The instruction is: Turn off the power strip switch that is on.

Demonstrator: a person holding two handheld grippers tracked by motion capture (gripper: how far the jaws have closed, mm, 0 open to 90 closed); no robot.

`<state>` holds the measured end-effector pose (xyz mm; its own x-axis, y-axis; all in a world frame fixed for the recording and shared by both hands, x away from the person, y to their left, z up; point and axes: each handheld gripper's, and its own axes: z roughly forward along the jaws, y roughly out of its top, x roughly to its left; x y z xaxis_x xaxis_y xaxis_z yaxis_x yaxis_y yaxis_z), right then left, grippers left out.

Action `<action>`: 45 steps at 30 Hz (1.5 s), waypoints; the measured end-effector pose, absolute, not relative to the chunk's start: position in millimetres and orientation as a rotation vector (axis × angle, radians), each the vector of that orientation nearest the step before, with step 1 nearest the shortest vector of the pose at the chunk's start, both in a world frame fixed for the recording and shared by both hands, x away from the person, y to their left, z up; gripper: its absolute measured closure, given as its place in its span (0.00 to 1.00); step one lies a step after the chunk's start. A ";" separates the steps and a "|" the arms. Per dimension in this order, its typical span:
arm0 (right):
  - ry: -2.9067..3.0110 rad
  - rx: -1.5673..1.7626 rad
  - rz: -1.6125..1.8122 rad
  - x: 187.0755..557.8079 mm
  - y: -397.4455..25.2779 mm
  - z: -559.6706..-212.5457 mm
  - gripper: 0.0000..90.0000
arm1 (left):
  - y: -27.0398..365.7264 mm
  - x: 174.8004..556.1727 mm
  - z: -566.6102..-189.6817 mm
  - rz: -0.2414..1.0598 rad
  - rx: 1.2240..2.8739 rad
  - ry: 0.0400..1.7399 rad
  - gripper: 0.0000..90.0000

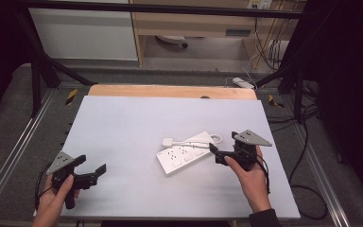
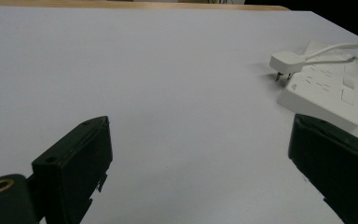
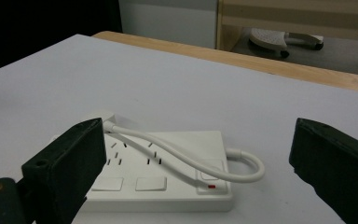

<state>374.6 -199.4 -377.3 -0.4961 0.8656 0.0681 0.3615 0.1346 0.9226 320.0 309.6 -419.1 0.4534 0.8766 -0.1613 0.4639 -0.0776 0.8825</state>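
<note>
White table carries the power strip right of centre, cord looped over it, plug beside; right claw gapes wide at its end, seemingly lining up a grab, left claw waits open.

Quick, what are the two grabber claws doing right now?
Left gripper: open, holding nothing, over the bare table.
Right gripper: open, holding nothing, at the power strip.

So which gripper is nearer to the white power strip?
The right gripper: its open fingers are at the near-right end of the power strip. The left gripper hangs far to its left, also open.
</note>
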 end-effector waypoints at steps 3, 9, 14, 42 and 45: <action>1.927 1.170 1.354 375.5 -196.0 -375.4 0.05 | 309.5 319.8 -419.1 0.519 1.711 1.159 0.07; 1.952 1.142 1.367 375.5 -190.0 -375.8 0.12 | 309.2 319.7 -419.2 0.522 1.717 1.158 0.07; 1.957 1.127 1.379 374.8 -186.3 -375.2 0.17 | 308.0 319.5 -419.3 0.518 1.722 1.153 0.07; 2.045 0.976 1.357 376.9 -151.6 -383.9 0.78 | 304.9 319.7 -421.0 0.509 1.757 1.127 0.07; 2.048 0.966 1.360 377.0 -148.9 -385.1 0.81 | 304.6 319.8 -420.9 0.509 1.759 1.126 0.07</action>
